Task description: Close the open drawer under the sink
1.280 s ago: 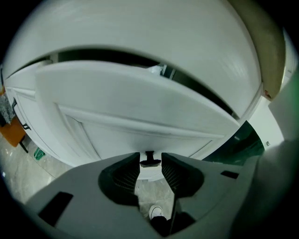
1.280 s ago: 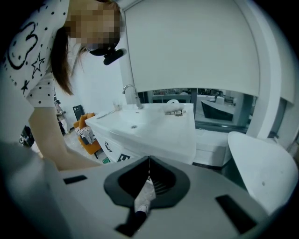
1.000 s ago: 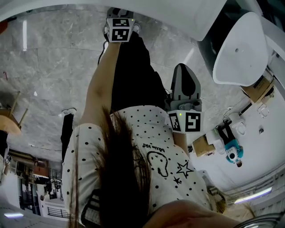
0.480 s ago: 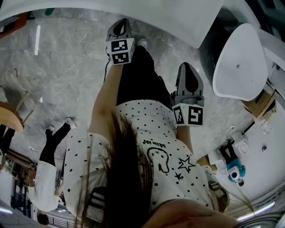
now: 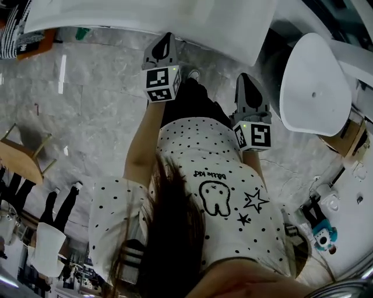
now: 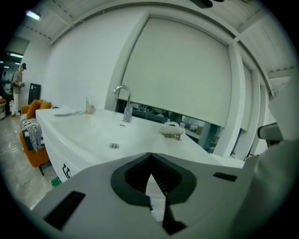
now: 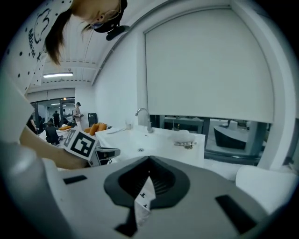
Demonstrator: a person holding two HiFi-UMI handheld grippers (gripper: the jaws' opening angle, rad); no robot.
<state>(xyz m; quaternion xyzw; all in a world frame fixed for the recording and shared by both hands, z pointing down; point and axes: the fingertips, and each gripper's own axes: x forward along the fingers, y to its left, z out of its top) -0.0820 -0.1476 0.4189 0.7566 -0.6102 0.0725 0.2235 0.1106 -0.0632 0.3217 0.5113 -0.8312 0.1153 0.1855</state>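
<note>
The white sink counter [image 6: 88, 128] with a chrome faucet [image 6: 123, 100] fills the middle of the left gripper view, and its cabinet front [image 6: 60, 156] shows below. No drawer stands out from that front in any view. My left gripper [image 6: 150, 176] is shut and empty, raised level with the counter top and apart from it. My right gripper [image 7: 145, 183] is also shut with nothing held, and looks at the same sink [image 7: 154, 139] from further right. In the head view the left gripper [image 5: 164, 45] and the right gripper [image 5: 248, 87] are held up side by side.
The counter's white slab [image 5: 175, 17] runs along the top of the head view, with a white oval basin [image 5: 312, 81] at the right. A wooden chair [image 5: 23, 157] stands on the grey marble floor at the left. An orange sofa [image 6: 32, 140] sits left of the sink.
Both grippers have risen and now look larger in the head view. The left one came away from the low front of the counter. People in the background have shifted.
</note>
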